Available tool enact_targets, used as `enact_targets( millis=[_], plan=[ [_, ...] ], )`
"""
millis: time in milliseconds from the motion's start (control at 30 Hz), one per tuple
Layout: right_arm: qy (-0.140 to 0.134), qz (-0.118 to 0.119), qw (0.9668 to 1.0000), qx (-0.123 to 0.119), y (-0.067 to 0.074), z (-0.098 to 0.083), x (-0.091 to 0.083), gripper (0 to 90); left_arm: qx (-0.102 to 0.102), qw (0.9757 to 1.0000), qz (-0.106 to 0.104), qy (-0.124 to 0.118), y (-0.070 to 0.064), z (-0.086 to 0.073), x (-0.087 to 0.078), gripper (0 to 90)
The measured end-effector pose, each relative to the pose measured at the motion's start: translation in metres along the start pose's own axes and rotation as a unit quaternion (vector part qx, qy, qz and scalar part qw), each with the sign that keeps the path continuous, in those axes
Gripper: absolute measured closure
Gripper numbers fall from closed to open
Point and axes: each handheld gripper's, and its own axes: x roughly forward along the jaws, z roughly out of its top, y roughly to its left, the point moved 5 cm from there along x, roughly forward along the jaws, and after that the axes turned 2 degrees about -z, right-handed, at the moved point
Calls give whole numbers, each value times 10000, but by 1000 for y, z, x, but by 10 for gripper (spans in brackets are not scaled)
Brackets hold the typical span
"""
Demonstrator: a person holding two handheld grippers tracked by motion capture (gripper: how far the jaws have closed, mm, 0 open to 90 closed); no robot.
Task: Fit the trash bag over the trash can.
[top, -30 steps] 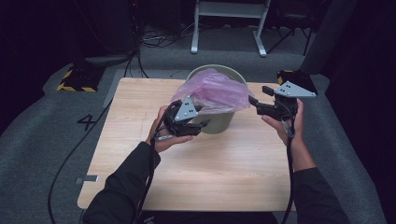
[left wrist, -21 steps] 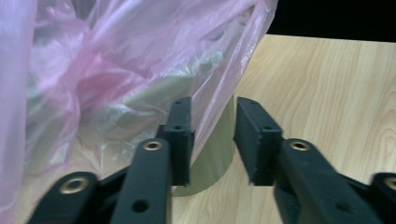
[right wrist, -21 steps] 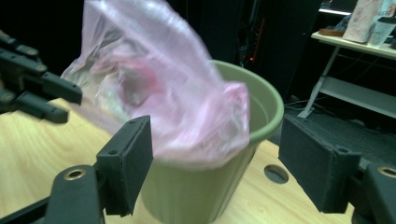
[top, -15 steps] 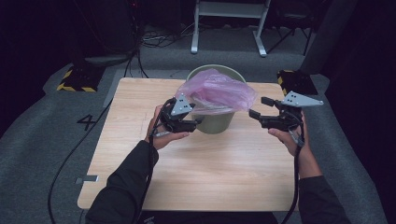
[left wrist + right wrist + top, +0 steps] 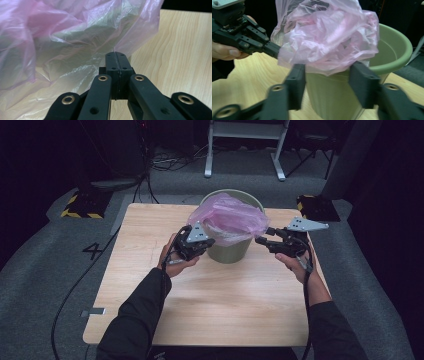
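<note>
L gripper jaws pinched tight on pink bag film over bucket; R gripper jaws wide apart, gripping nothing.

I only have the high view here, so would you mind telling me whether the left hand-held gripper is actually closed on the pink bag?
Observer: Yes. In the left gripper view the left hand-held gripper has its jaws pressed together, with a fold of the pink bag pinched at the tips.
Operator: Thanks. And is the right one gripping anything?
Observer: No. In the right gripper view the right hand-held gripper is wide open, with the bag's lower edge and the green bucket seen between its jaws.
Operator: Is the bag fitted over the rim?
Observer: Not on the side nearest the right gripper; the rim there is bare.
</note>
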Motion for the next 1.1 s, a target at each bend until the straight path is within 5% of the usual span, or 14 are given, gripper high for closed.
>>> enact_targets(
  millis=[200,667,833,967,1000,1100],
  plan=[
    [-12,-96,9998,-192,1,-6,2,875,-42,10000,-13,49,2,-4,5,899],
    [558,-589,9967,-76,-15,-35,17,900,-118,9997,-102,185,5,-18,15,892],
    [596,-690,9957,189,-22,-45,20,900,-352,9990,-170,-227,9,-20,2,687],
    [593,-793,9947,264,-27,-49,17,886,-572,9961,-178,-645,12,-18,-18,421],
    [583,-816,9947,241,-27,-48,16,856,-588,9954,-139,-749,13,-17,-24,370],
    [406,-857,9953,207,-26,-43,10,558,-642,9929,-7,-1000,15,-12,-41,257]
  ],
)
